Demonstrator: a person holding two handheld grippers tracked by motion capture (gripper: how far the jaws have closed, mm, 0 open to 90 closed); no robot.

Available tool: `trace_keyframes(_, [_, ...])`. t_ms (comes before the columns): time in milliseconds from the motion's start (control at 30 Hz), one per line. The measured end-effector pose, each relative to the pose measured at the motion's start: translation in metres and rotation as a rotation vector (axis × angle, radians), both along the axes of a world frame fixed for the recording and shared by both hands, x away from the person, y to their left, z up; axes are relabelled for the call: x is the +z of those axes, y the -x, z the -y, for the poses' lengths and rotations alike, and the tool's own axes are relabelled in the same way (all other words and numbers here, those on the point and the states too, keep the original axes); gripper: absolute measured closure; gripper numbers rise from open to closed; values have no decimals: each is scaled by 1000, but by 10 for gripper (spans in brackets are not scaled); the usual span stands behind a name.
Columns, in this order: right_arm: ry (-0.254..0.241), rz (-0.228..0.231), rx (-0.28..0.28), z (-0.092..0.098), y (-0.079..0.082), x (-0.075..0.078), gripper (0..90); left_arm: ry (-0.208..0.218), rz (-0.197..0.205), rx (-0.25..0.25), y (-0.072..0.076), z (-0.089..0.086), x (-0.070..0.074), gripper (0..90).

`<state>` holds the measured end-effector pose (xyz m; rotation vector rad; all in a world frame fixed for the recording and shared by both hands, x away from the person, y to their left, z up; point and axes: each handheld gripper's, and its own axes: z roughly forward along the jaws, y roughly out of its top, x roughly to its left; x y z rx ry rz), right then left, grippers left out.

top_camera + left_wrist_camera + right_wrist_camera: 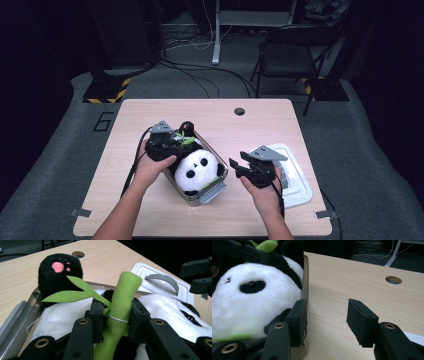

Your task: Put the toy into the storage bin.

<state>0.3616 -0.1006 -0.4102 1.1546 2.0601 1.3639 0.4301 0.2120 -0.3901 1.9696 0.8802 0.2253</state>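
A black-and-white panda plush [197, 170] lies on its back in a clear, grey-rimmed bin [214, 192] at the table's middle. It carries a green felt bamboo stalk [122, 300] with a leaf, beside its black paw [60, 272]. My left gripper [181, 141] reaches into the bin's far end. In the left gripper view its jaws [116, 315] stand close on either side of the stalk, which looks unsqueezed. My right gripper [235, 167] hovers open just right of the bin. In the right gripper view [327, 315] its left pad sits against the bin wall [305, 277], with bare table between the jaws.
The bin's white lid [295, 175] lies flat at the table's right edge, behind my right hand. A round cable hole [239, 111] sits near the far edge. A folding chair [290, 55] and cables are on the floor beyond.
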Motion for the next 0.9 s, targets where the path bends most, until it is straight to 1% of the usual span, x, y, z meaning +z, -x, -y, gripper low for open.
trace_keyframes(100, [-3,1,-1,0,0,0,498,-2,-2,-1,-1,0,-2,683])
trace_keyframes(267, [-1,1,2,0,0,0,498,8,-20,2,-2,-2,-8,679])
trace_keyframes(367, [0,-1,1,-1,0,0,498,9,-22,5,-2,-2,-11,674])
trace_keyframes(433, [1,-2,3,-1,0,-1,498,-8,-16,0,-3,-1,-13,672])
trace_keyframes(600, [2,-5,4,-2,0,-2,498,-10,-28,0,-4,-1,-19,666])
trace_keyframes(667, [2,-6,4,-2,0,-2,498,-22,-26,-1,-5,0,-21,662])
trace_keyframes(700, [1,-8,4,-2,0,-2,498,-39,-27,-2,-4,0,-21,662])
trace_keyframes(900, [4,-9,5,-2,-1,-2,498,-55,-30,-7,-5,1,-25,661])
